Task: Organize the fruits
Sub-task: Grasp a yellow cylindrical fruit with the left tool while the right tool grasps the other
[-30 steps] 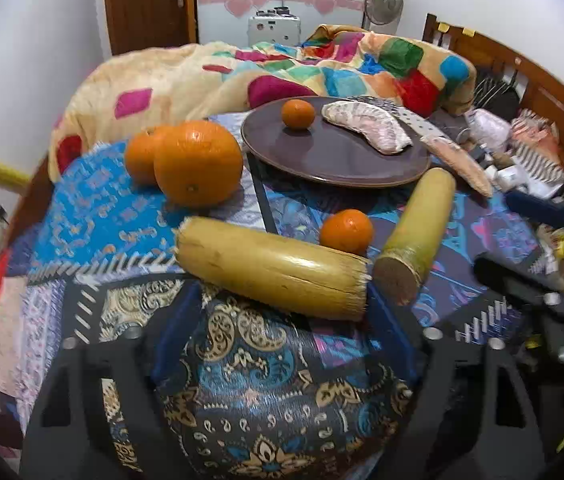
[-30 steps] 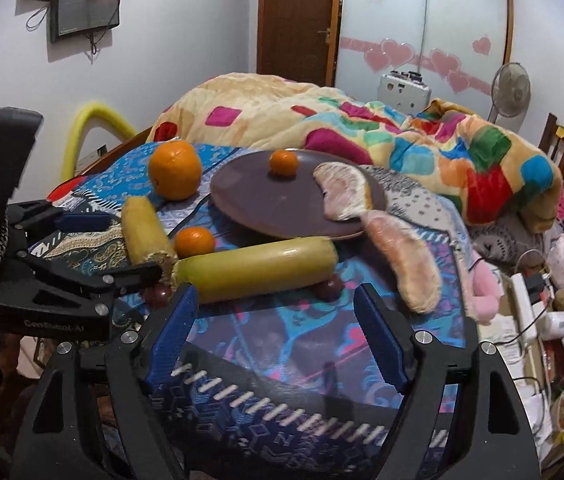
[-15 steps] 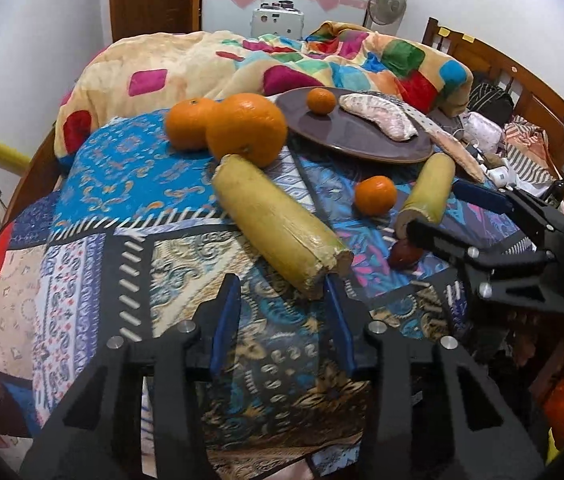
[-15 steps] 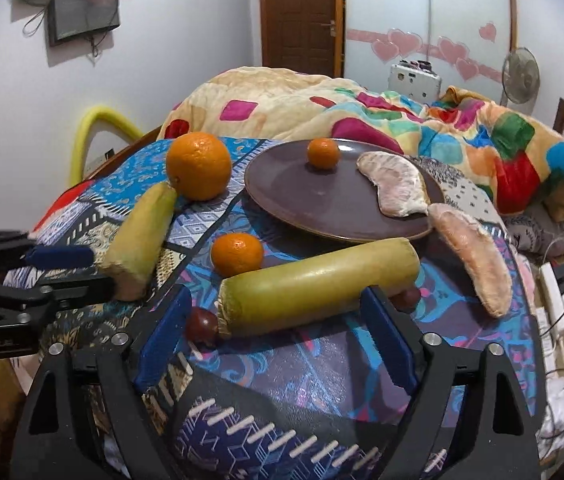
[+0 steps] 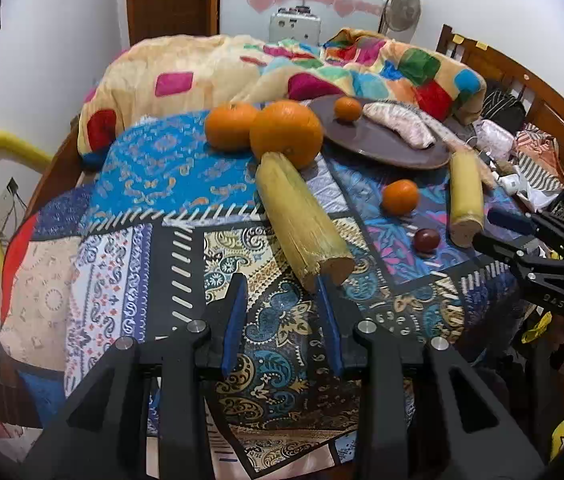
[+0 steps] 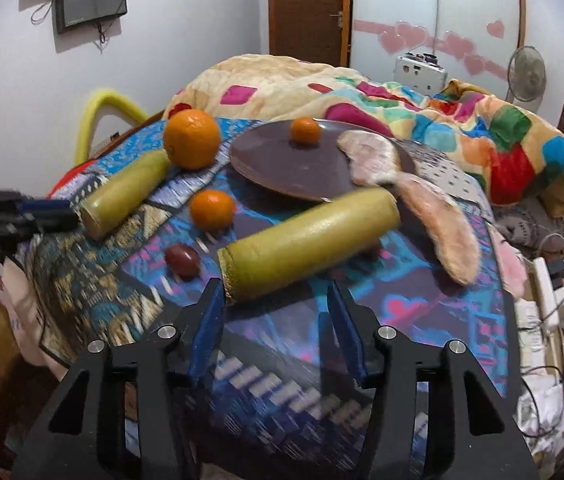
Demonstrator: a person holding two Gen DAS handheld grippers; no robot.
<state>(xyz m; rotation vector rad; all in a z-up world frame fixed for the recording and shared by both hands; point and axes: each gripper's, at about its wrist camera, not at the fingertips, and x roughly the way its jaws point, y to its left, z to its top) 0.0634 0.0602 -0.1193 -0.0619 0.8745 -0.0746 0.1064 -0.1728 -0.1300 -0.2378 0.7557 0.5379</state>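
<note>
Cane (image 6: 306, 240) lies across the right gripper's (image 6: 273, 304) part-open, empty jaws; the left gripper (image 5: 282, 296) is narrow; nudged, it may roll.

blurred: quilt (image 6: 282, 384) foreground | hidden: grape (image 6: 370, 249) behind cane (image 6: 306, 240)

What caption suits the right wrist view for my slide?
Open right gripper faces a yellow-green stalk before a brown plate.

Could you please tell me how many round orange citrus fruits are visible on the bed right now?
4: a small orange citrus fruit on the round brown plate, two large ones side by side left of the plate, another small one on the patchwork quilt. Others may be hidden.
</note>
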